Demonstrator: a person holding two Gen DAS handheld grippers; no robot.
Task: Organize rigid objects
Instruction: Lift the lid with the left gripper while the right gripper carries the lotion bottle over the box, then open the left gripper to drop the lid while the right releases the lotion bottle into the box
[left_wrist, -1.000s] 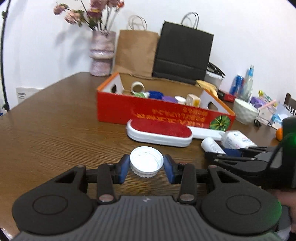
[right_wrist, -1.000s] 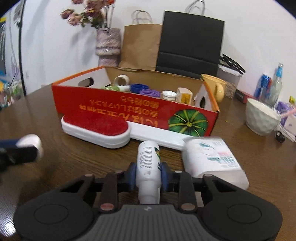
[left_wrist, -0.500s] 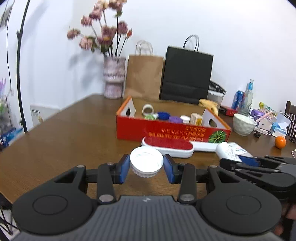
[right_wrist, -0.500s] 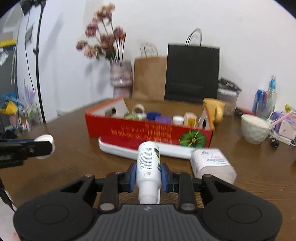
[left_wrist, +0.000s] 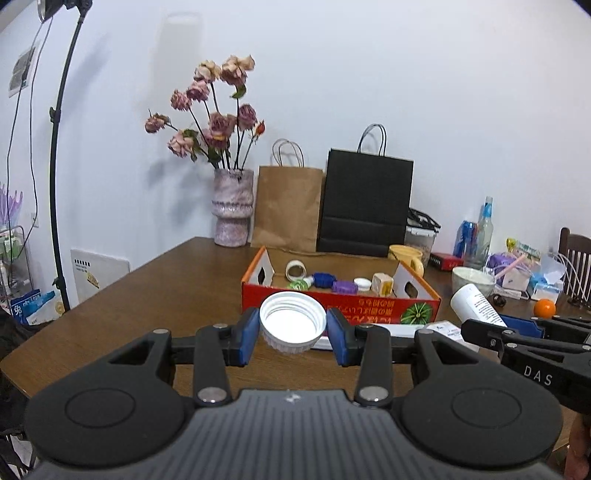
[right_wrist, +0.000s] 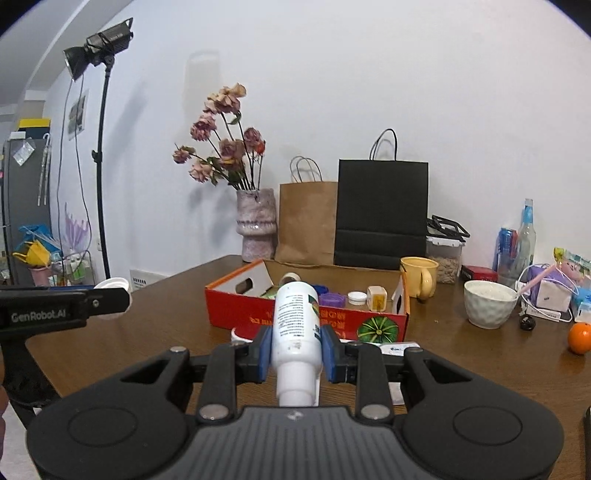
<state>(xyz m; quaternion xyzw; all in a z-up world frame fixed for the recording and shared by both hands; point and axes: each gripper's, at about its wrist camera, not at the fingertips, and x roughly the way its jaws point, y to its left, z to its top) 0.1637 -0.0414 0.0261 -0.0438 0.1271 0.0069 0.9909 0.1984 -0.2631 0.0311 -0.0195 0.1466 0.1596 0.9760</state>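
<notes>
1. The left hand-held gripper (left_wrist: 293, 328) is clenched on a white cap (left_wrist: 293, 325), one blue pad on each side of its ribbed wall. The cap's open mouth faces up and slightly toward the camera, so its short axis runs close to vertical.

2. The right hand-held gripper (right_wrist: 296, 350) is grasping a white bottle (right_wrist: 296, 325) around its body. The bottle's long axis runs along the fingers: its narrow neck points back toward the camera, its flat base away and a little upward, toward the far side of the table (right_wrist: 461, 369).

3. Both things hang in the air above the near part of the table, not resting on it.

4. The red cardboard box (left_wrist: 343, 310) lies straight ahead of both grippers, on the far side of them. Its long side runs left to right across the view, and small caps and a tape roll already lie inside.

5. In the left wrist view the bottle and the right gripper sit to the right of the cap, level with the box's right end. The cap lines up with the box's left-centre.

6. Judged from this, neither gripper is clearly nearer. Each would carry its load forward over the near red wall. The bottle, pointing base-first at the box, would probably have to be tipped or laid lengthwise to fit among the pieces.
</notes>
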